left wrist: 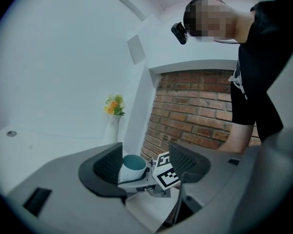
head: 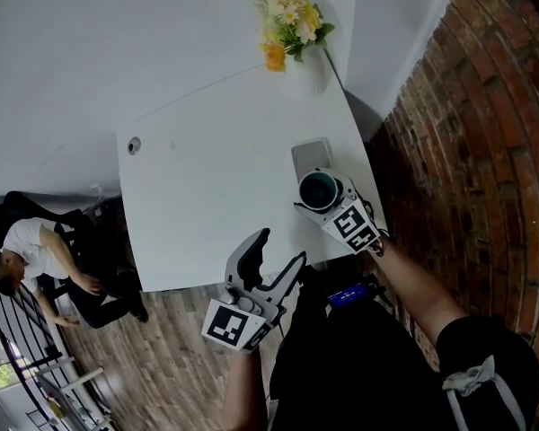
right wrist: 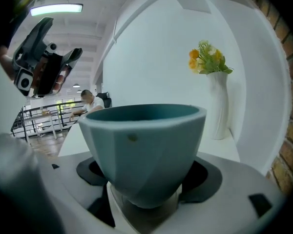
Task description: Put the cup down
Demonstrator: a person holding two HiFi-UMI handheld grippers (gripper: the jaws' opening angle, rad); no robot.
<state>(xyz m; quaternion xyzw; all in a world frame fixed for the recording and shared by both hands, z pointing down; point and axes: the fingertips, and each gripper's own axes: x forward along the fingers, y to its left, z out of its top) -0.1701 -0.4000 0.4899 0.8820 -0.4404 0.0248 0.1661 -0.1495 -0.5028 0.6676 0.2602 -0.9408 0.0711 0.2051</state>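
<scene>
A: Head view?
B: Right gripper (head: pixel 322 197) is gripping the teal faceted ceramic cup (head: pixel 321 188) at the white table's (head: pixel 207 196) 3 o'clock edge.
A: Left gripper view?
B: Left gripper (left wrist: pixel 147 161) is idling, jaws spread, nothing between them.
A: Right gripper view?
B: Jaws are pinching the cup's base. I'm guessing the next move is lowering it, then releasing.

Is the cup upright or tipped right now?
Upright. The cup shows a level rim with its opening facing up, clamped between the fingers of the right gripper.

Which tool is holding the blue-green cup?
The right tool, nearest the brick wall: its jaws are shut on the teal cup. The left tool has its jaws apart, with nothing between them.
</scene>
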